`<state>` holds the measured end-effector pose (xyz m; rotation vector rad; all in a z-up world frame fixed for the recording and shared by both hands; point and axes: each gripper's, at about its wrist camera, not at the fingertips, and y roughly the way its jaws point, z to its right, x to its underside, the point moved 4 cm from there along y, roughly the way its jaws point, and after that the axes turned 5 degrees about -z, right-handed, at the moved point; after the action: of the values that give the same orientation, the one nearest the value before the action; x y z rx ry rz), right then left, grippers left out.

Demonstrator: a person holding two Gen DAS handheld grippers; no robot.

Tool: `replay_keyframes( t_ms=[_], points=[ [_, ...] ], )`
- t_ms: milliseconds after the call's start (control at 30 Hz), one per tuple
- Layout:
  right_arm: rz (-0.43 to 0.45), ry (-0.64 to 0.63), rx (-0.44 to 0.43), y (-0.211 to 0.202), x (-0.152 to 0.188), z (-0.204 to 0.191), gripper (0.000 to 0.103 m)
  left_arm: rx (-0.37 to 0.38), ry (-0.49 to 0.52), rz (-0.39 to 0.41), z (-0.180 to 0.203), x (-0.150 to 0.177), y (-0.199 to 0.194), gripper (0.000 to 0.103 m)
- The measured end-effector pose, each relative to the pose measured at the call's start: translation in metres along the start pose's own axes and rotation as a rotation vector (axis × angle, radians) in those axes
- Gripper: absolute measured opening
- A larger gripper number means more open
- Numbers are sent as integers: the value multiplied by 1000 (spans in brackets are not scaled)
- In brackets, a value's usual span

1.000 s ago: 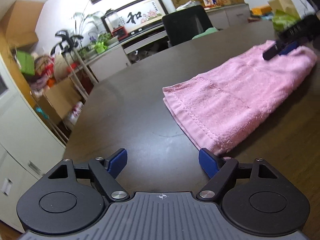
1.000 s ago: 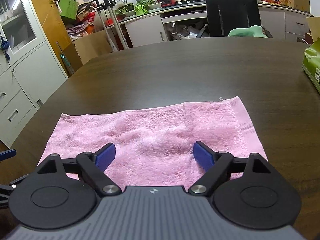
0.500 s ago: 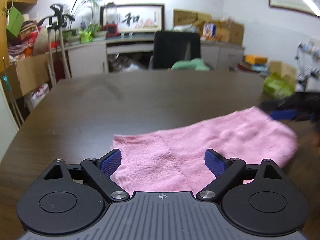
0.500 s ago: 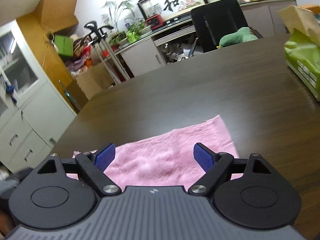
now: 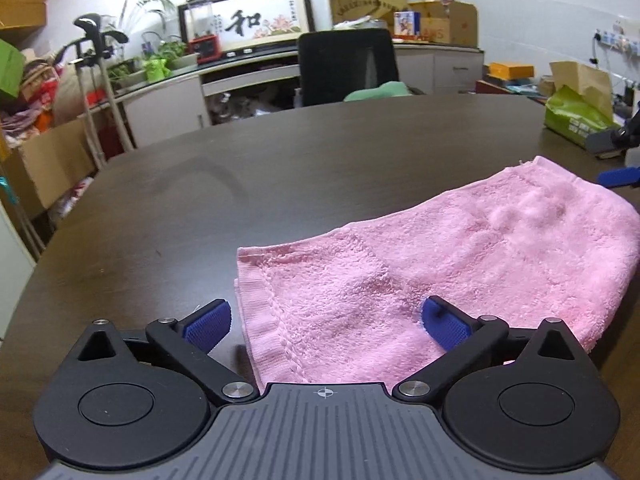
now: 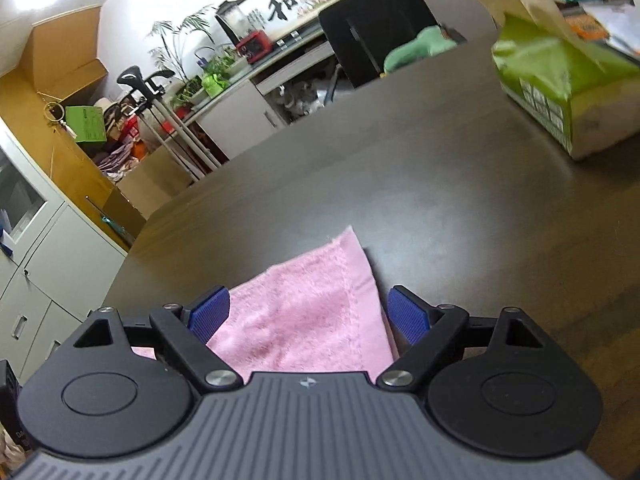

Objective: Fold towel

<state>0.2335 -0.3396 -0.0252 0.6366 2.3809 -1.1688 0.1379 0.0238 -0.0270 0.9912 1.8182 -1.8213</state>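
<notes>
towel (image 5: 440, 264) flat on counter (image 5: 280, 184), now framed between both grippers; left gripper (image 5: 324, 322) opening over near corner, right gripper (image 6: 308, 314) spread, gripping nothing yet.

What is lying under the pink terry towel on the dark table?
The pink terry towel rests on the dark wooden table. At its left edge a second towel layer shows beneath. Anything else under it is covered.
</notes>
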Motion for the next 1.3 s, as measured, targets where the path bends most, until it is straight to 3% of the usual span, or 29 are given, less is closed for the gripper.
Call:
replay_keyframes(
  t_ms=[133,267,467,500,567,600,633,667,867,967,1033,1167,1300],
  points=[
    [-57,11,-22,10,4,4,92,0,4,-1,-1,-1,-1,103],
    [-94,34,-110,11,7,6,97,-17,33,17,2,-1,-2,103],
    [-124,88,-208,11,8,17,94,-28,56,31,8,-4,-1,103],
    [-123,88,-202,10,8,18,88,-23,49,28,7,-4,-1,103],
    [-125,89,-168,9,8,21,64,-15,36,23,5,-5,0,103],
    [-130,95,-144,9,9,23,40,-12,31,22,3,-5,0,103],
    [-134,96,-121,9,9,25,24,-10,27,21,2,-5,0,103],
    [-134,86,-104,9,11,24,20,-9,24,20,1,-5,0,103],
    [-128,18,-58,5,17,14,21,-11,8,18,-1,-4,-1,103],
    [-115,-52,8,4,21,4,17,-14,4,17,-2,-4,-1,103],
    [-104,-73,44,3,24,2,8,-16,-1,15,-2,-4,-1,103],
    [-78,-95,86,1,29,-4,7,-28,-8,16,-1,-4,-3,103],
    [-16,-96,77,-9,29,-6,5,-113,13,52,-3,-4,-15,103]
  ],
)
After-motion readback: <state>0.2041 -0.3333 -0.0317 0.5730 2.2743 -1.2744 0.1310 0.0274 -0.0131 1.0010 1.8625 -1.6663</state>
